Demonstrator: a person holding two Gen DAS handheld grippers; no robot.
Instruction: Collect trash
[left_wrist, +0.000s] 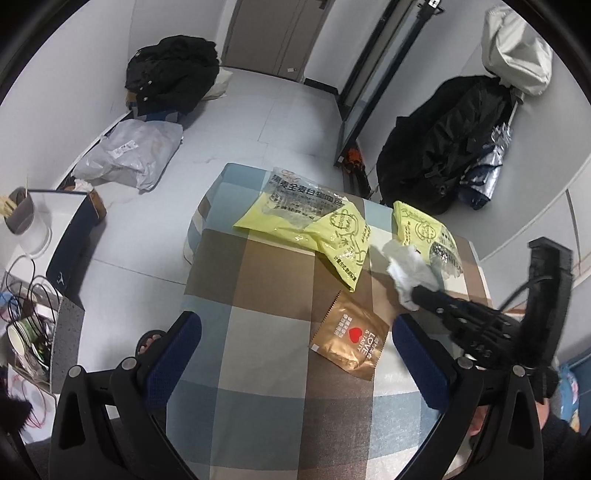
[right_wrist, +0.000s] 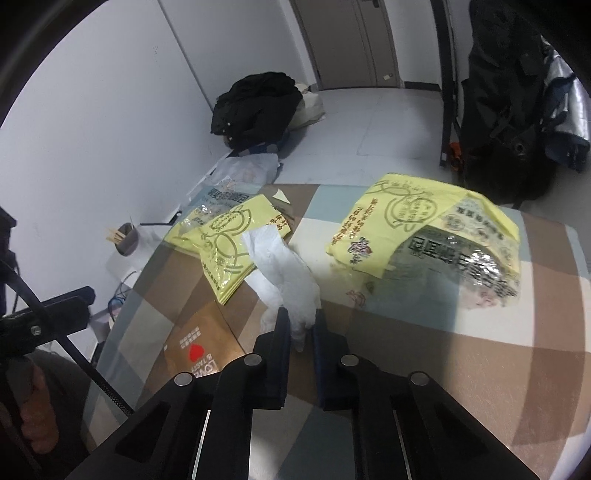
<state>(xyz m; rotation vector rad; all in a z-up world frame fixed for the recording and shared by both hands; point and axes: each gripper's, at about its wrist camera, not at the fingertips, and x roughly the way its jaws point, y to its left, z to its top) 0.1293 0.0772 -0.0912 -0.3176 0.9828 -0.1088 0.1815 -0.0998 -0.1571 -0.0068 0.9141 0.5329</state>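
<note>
right gripper (right_wrist: 300, 325) clamped on the crumpled tissue (right_wrist: 286, 273), left gripper (left_wrist: 295, 354) apart, seemingly above the brown sachet (left_wrist: 349, 338).

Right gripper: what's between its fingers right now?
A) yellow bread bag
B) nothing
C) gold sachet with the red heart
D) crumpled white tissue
D: the right gripper is shut on the crumpled white tissue, whose lower end sits pinched between its fingers; the gold sachet and both yellow bags lie untouched on the checked cloth.
</note>
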